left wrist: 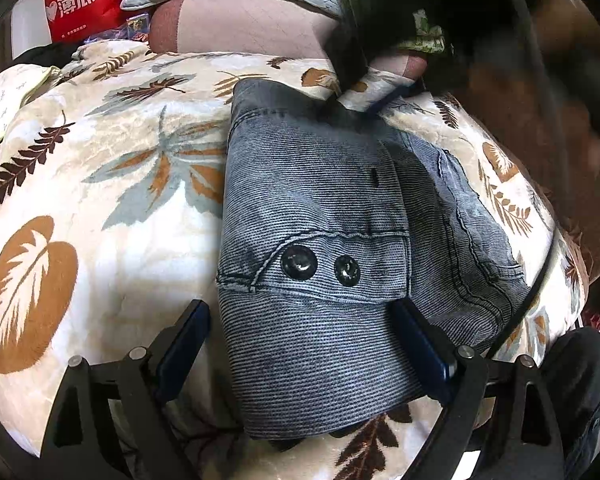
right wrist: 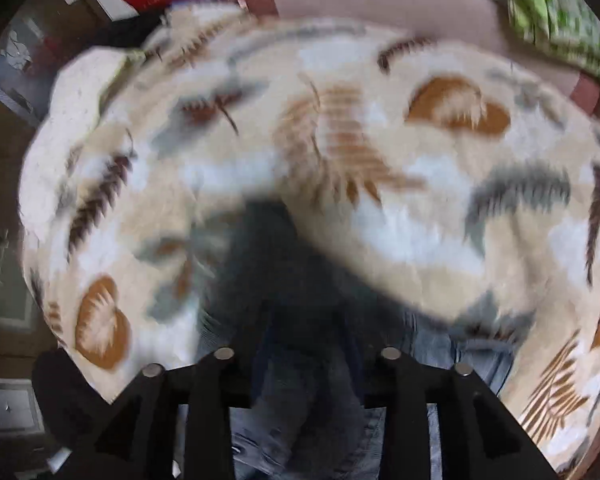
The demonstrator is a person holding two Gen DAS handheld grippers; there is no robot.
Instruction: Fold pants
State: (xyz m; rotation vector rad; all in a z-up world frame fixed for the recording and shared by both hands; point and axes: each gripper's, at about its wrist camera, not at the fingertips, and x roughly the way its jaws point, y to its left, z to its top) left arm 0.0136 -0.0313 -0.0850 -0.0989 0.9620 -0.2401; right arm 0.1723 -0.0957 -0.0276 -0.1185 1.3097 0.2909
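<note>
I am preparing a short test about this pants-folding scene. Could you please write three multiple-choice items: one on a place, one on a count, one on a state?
1. Where do the folded pants lie?
A. on a leaf-patterned blanket
B. on a wooden floor
C. inside a basket

2. How many dark round buttons show on the pants?
A. none
B. two
C. five

3. How does the left hand-held gripper stand?
A. open, its fingers on either side of the pants
B. shut on a red bag
C. out of view

Answers: 1 A, the leaf print surrounds the denim; 2 B, two buttons sit side by side; 3 A, the denim lies between the spread fingers.
</note>
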